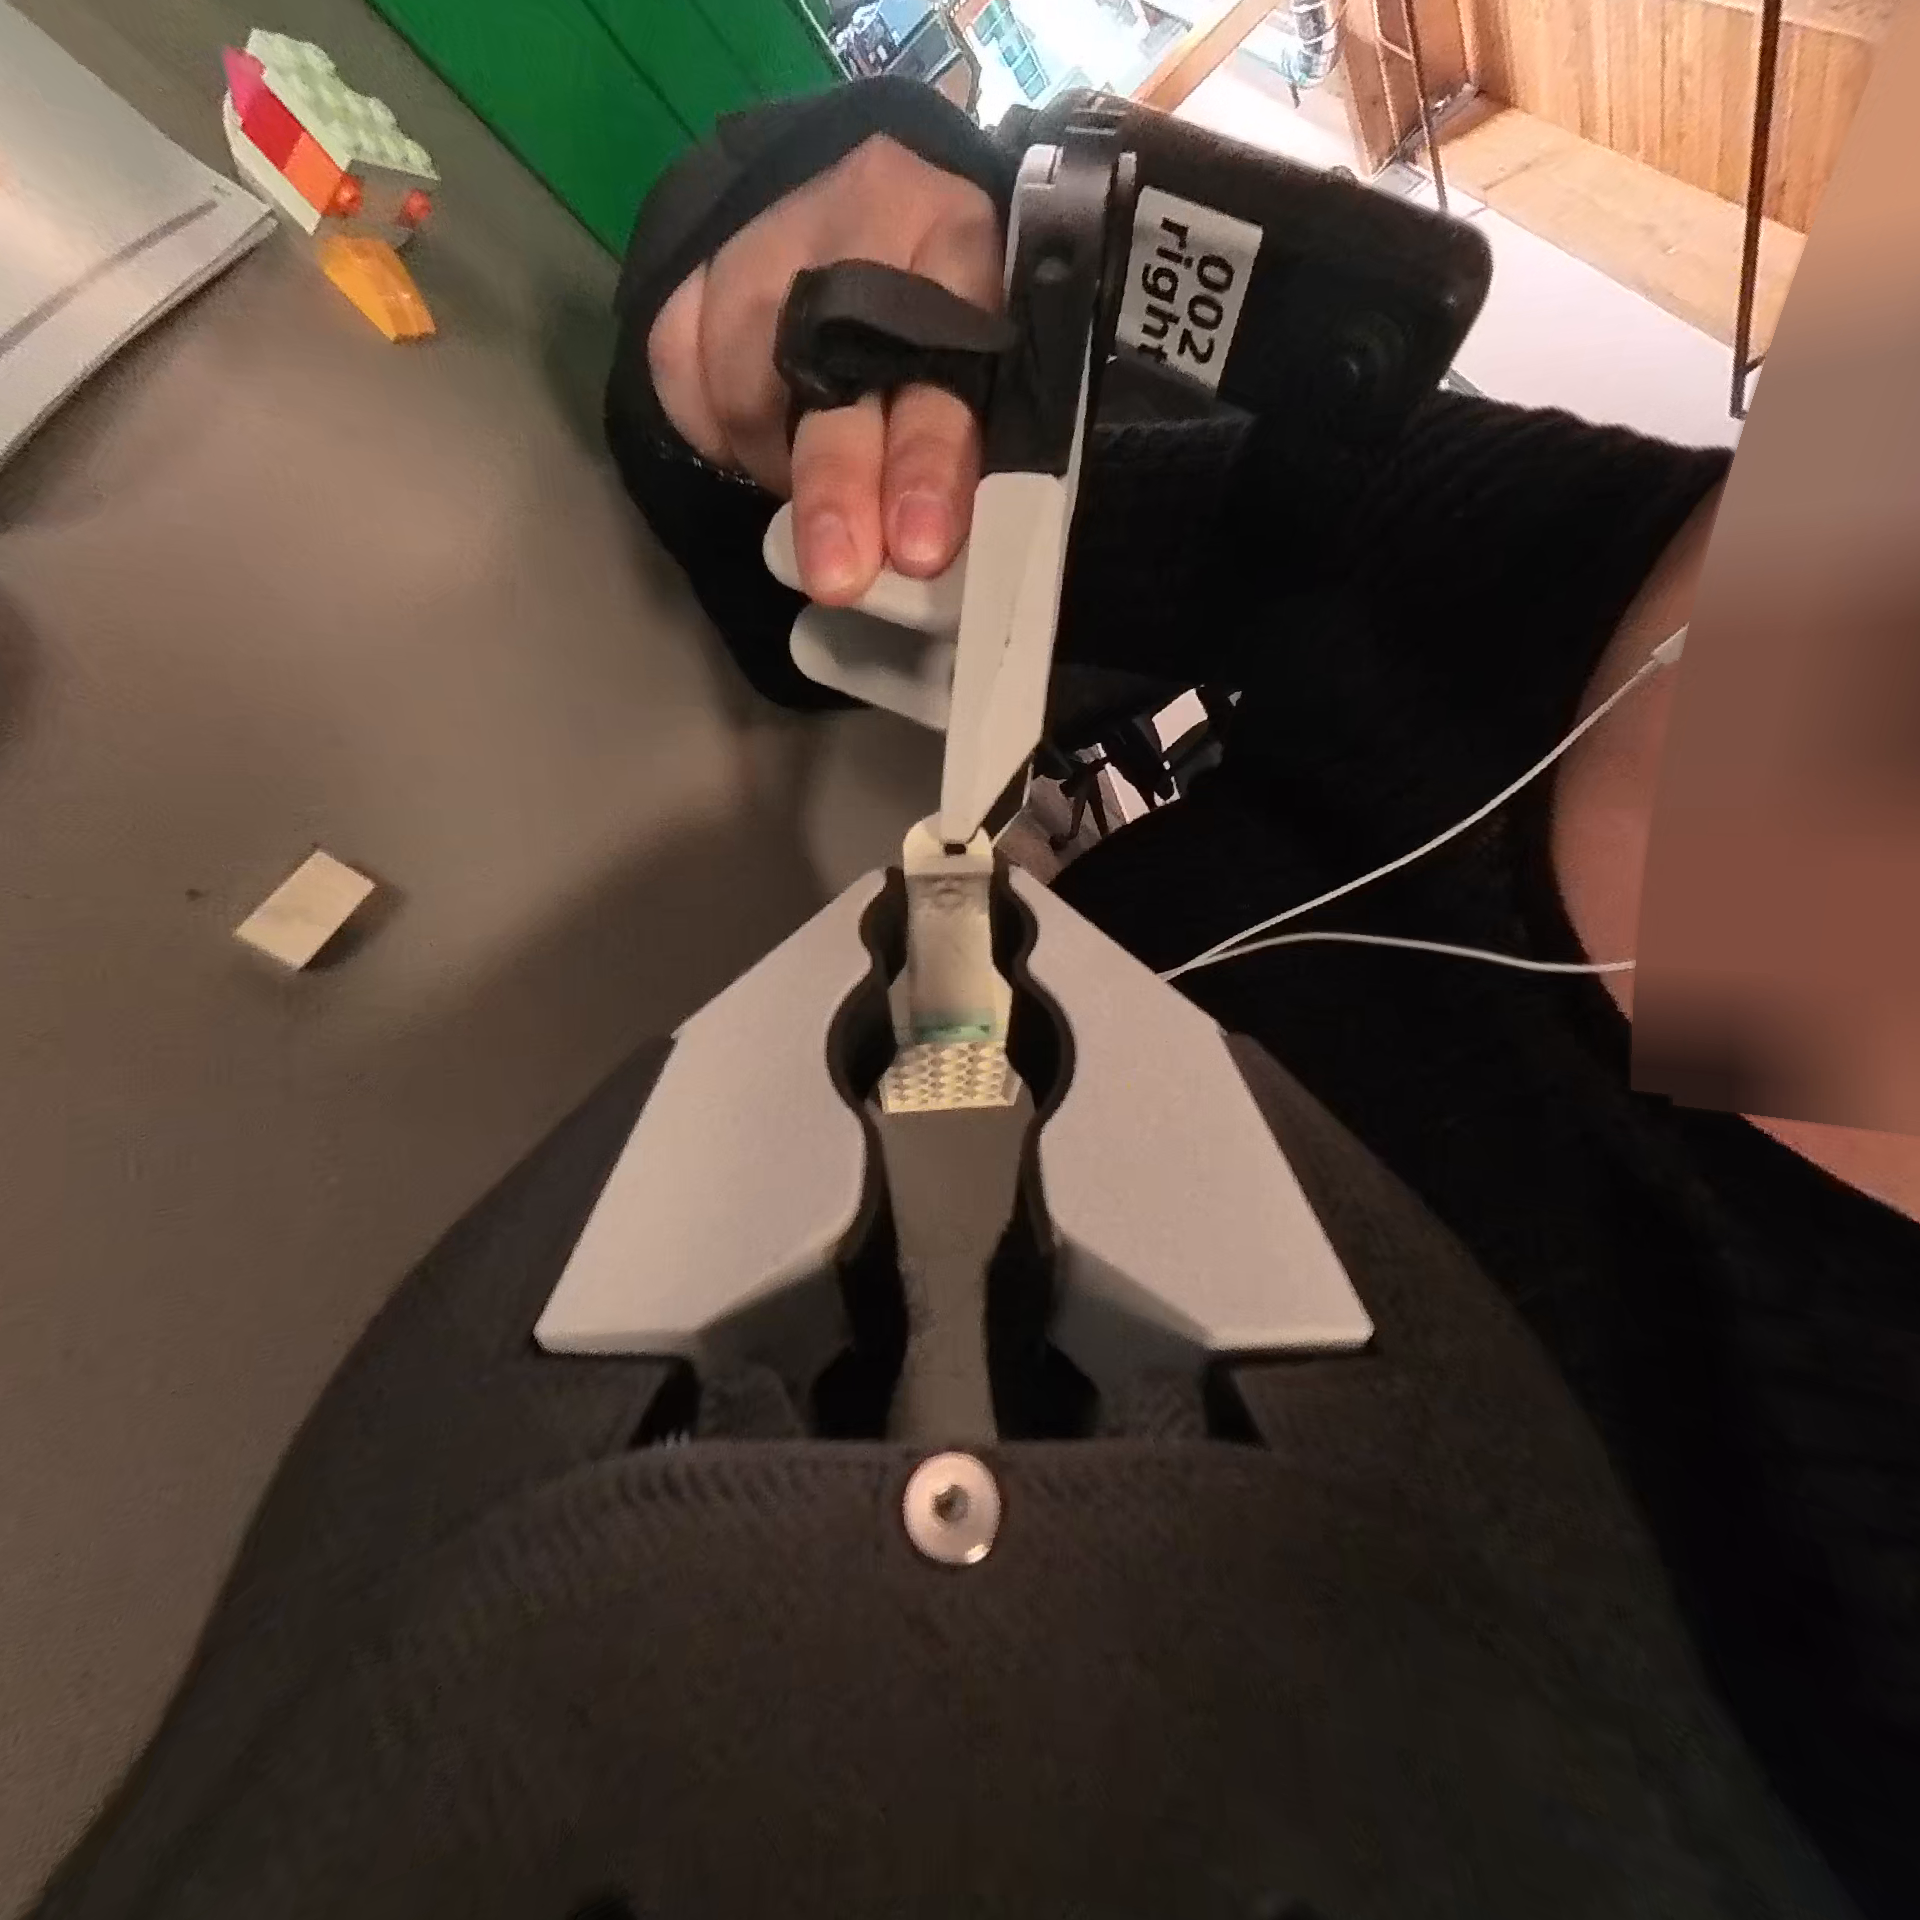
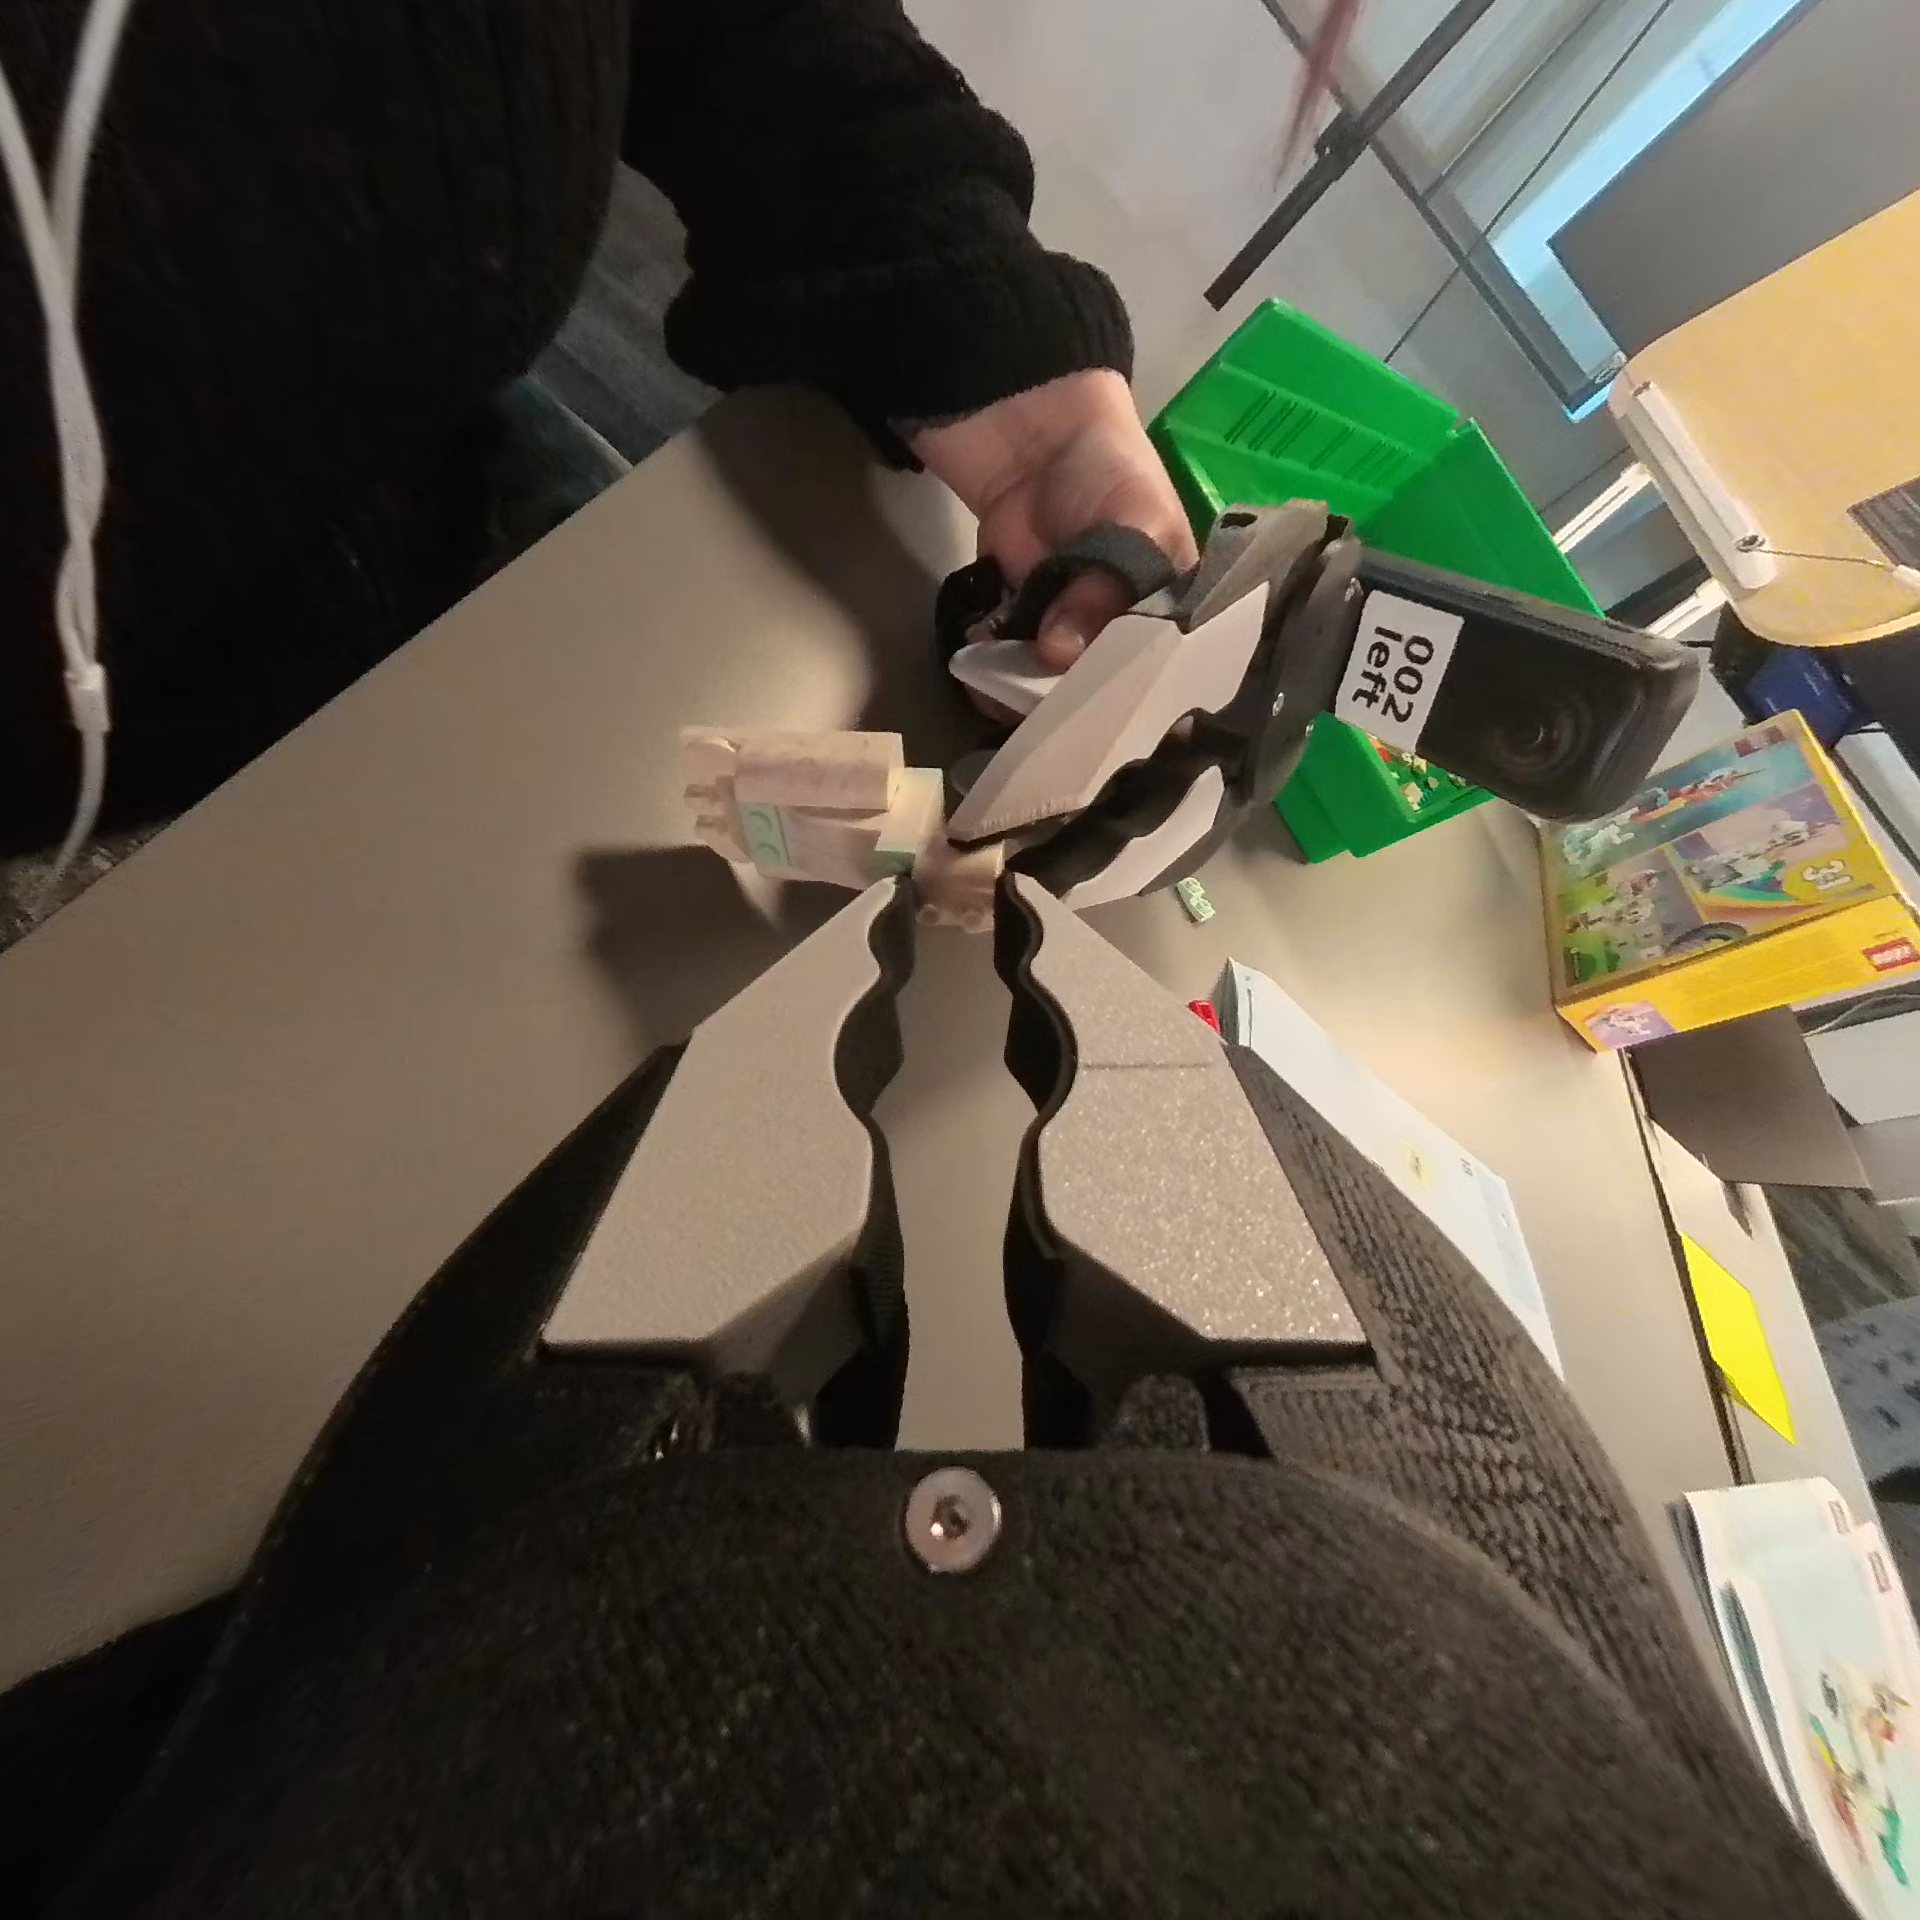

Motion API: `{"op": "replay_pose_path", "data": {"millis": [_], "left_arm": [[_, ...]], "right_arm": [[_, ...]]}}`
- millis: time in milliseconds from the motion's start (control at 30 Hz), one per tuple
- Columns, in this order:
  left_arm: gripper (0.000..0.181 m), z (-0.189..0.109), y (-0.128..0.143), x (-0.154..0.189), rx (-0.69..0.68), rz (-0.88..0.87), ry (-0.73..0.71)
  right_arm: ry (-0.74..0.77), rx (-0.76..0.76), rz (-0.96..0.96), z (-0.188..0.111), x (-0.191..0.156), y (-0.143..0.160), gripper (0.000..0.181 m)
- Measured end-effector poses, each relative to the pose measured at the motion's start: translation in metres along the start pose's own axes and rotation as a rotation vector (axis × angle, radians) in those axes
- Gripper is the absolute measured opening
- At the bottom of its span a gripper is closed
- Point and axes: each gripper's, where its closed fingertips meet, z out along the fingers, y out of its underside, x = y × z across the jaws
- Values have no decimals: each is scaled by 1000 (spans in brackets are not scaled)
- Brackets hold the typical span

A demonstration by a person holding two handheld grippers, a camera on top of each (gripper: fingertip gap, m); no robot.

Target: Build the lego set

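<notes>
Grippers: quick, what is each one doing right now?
Left gripper: closed on the white lego assembly.
Right gripper: closed on a small white brick.

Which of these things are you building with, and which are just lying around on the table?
For the job:
left tool gripping the white lego assembly; right tool gripping a small cream brick; colourful part-built model; loose white tile; orange piece.

Lying about:
lego box; green bins; yellow paper.
</notes>
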Motion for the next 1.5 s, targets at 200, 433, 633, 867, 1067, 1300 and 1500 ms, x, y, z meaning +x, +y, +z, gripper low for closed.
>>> {"op": "replay_pose_path", "data": {"millis": [200, 433, 633, 867, 1067, 1300, 1500], "left_arm": [[15, 0, 2, -1, -8, -21, 0], [14, -27, -5, -3, 83, -12, -17], [15, -37, -16, -8, 142, 4, -41], [15, -48, -28, -21, 227, 7, -132], [15, -50, -33, -22, 253, 88, -174], [15, -48, -34, -19, 258, 184, -207], [15, -46, -36, -16, 264, 227, -203]], "right_arm": [[-4, 11, 13, 1, -1, 1, 13], [89, -26, 42, -25, 22, 16, 13], [76, -42, 146, -18, 23, 31, 14], [19, -60, 390, -16, 27, 48, 14], [-69, -232, 518, -5, 12, 74, 29], [-31, 34, 748, -5, 42, 31, 31], [-49, -140, 756, 10, 28, 53, 29]]}}
